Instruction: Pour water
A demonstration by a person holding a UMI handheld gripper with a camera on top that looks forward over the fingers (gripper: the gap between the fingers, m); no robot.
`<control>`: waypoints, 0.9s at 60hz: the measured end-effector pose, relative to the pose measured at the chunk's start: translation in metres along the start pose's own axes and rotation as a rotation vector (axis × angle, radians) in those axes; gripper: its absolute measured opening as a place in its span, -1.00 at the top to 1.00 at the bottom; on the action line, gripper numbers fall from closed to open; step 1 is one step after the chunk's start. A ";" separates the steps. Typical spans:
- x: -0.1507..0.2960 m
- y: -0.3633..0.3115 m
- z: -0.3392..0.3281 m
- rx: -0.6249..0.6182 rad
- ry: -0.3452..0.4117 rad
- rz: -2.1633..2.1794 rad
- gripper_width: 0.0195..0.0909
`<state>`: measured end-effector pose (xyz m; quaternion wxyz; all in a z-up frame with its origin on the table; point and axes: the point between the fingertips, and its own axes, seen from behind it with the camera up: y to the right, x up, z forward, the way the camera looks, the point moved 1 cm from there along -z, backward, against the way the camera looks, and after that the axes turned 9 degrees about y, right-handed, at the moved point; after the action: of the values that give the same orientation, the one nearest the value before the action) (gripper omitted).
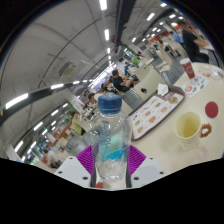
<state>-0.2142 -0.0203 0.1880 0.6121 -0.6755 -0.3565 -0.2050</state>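
Hand-held gripper (108, 160) closed on clear water bottle (108, 140), blue cap up, both pink pads pressing its sides; yellow cup (187, 126) stood on table (170, 150) beyond.

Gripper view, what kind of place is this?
Probably a food court or canteen: long ceiling strip lights, people seated at distant tables, and a laminated picture menu beside the clear plastic water bottle.

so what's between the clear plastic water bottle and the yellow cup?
Gripper view: nothing stands between the clear plastic water bottle with blue cap, held in the tool, and the yellow cup, only bare pale tabletop. The printed menu tray lies beyond that stretch.
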 end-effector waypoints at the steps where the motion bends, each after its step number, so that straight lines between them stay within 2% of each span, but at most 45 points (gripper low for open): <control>1: 0.005 0.000 0.002 0.005 0.003 0.061 0.46; 6: 0.033 0.000 0.005 0.021 0.006 0.355 0.46; 14: 0.046 0.026 0.024 0.038 -0.008 0.812 0.46; 27: 0.034 0.066 0.037 0.002 -0.053 1.278 0.46; 40: 0.041 0.058 0.034 0.020 -0.100 1.206 0.46; 48: 0.066 0.039 0.025 0.070 -0.121 1.111 0.46; 54: 0.094 0.027 0.015 0.111 -0.127 0.885 0.46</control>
<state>-0.1349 0.0161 0.2342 0.6530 -0.7404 -0.0807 0.1375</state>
